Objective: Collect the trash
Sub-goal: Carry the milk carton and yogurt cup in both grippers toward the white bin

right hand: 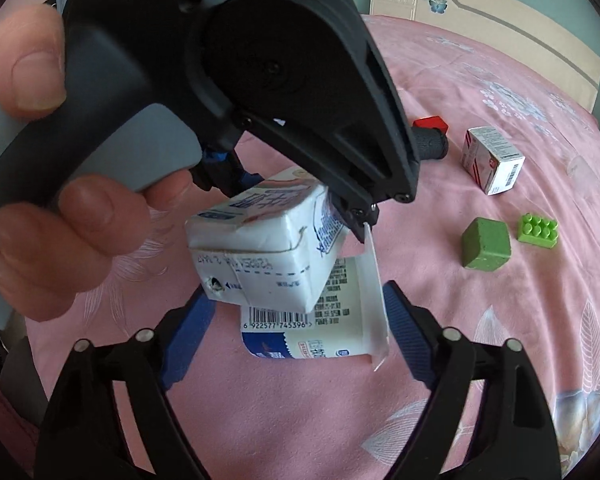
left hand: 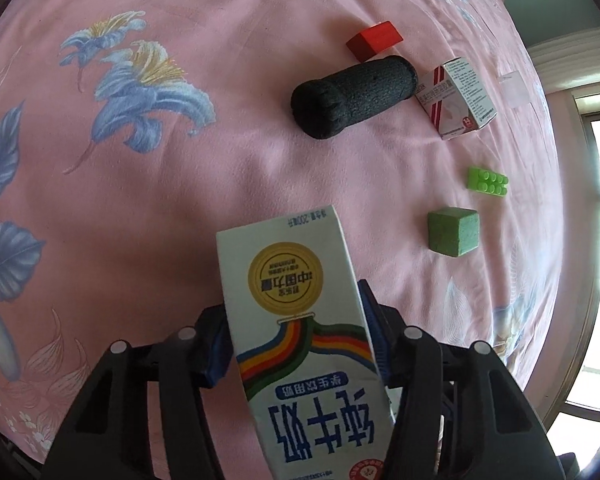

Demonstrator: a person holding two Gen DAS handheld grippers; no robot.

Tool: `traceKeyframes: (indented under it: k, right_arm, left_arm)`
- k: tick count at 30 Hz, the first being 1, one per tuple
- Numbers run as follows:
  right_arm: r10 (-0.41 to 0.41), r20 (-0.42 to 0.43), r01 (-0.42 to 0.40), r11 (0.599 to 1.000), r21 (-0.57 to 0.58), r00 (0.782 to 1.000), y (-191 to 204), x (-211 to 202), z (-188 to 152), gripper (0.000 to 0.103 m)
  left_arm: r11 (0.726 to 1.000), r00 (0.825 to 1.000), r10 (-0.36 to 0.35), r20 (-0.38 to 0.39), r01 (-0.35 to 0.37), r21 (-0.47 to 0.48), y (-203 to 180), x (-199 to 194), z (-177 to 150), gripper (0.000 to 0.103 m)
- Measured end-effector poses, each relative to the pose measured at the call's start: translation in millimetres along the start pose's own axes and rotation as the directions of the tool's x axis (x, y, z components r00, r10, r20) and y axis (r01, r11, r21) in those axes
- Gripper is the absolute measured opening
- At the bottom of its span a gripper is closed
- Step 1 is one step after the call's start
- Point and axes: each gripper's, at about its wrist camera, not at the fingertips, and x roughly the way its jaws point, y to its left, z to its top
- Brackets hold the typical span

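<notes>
Left gripper (left hand: 296, 332) is clamped on a milk carton (left hand: 296, 320), blue pads pressing both its sides, lifted above the pink bedsheet (left hand: 180, 160). Right gripper (right hand: 292, 332) sits part open around a flat white package (right hand: 332, 320) lying on the sheet; pad contact can't be told. Toward the bed's far edge: black sock (left hand: 352, 96), red block (left hand: 374, 40), medicine box (left hand: 454, 98), green brick (left hand: 487, 180), green cube (left hand: 453, 232).

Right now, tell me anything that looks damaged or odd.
The milk carton in the left gripper has a torn straw hole and a creased end. Beneath it, a second carton lies on the bedspread, one flap sticking out.
</notes>
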Motion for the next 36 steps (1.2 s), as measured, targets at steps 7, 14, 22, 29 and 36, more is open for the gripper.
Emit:
traceKeyframes:
  k: [7,14,22,29,36]
  right_arm:
    - [-0.038,0.009,0.038,0.999,0.021,0.999,1,-8,-11,0.057]
    - [-0.143,0.009,0.143,0.989,0.035,0.990,5,-53,-20,0.057]
    - [-0.294,0.046,0.289,0.953,0.093,0.955,25,-146,-19,0.057]
    - [-0.389,0.127,0.374,0.919,0.129,0.912,61,-248,-6,0.057]
    - [-0.454,0.228,0.439,0.891,0.117,0.861,129,-355,-5,0.057]
  left_arm:
    - [0.997,0.997,0.045,0.057,-0.048,0.055,2,-9,-5,0.051]
    - [0.965,0.967,0.172,0.190,-0.204,0.165,-2,-52,-35,0.051]
    - [0.885,0.891,0.211,0.402,-0.349,0.308,-8,-142,-110,0.051]
    - [0.855,0.836,0.140,0.531,-0.372,0.362,-17,-238,-182,0.051]
    - [0.795,0.735,0.073,0.674,-0.451,0.405,-23,-329,-272,0.051]
